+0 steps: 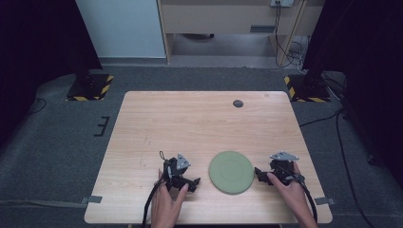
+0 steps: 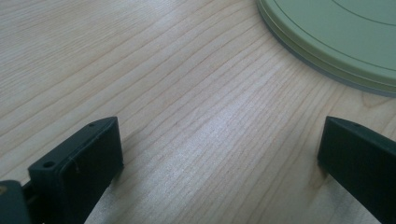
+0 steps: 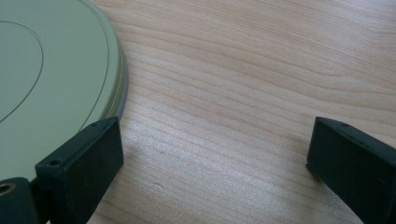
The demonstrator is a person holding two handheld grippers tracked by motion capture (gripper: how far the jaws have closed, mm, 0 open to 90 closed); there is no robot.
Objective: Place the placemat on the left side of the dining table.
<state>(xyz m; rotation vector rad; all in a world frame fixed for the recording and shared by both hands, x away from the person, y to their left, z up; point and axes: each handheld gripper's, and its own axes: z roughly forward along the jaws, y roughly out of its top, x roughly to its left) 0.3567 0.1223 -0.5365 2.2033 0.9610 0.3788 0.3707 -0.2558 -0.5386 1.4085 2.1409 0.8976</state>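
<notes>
The green plate (image 1: 231,172) lies flat on the tabletop (image 1: 190,123), near the front edge and right of centre, between the two grippers. The left gripper (image 1: 194,183) rests on the wood just left of the plate, apart from it; its fingers (image 2: 79,163) stand wide with nothing between them. The right gripper (image 1: 259,172) sits just beside the plate's right edge; its fingers (image 3: 84,158) are also spread wide and hold nothing, and in the right gripper view one finger stands at the plate's rim (image 3: 119,88), though contact cannot be confirmed.

Judged step: approach to a grasp of the plate at its rim. To do it well:
- Keep each gripper low and level, so that one finger can pass under the raised lip and the other over it.
- Close only once the rim lies well between the fingers; a shallow bite on a thin, smooth edge is likely to slip.
- Bring both sides in evenly, or the plate may slide across the wood.

A small dark disc (image 1: 238,103) lies at the far edge, well apart from the work.

No brand, label or writing is legible on the plate, the grippers or the tabletop.
</notes>
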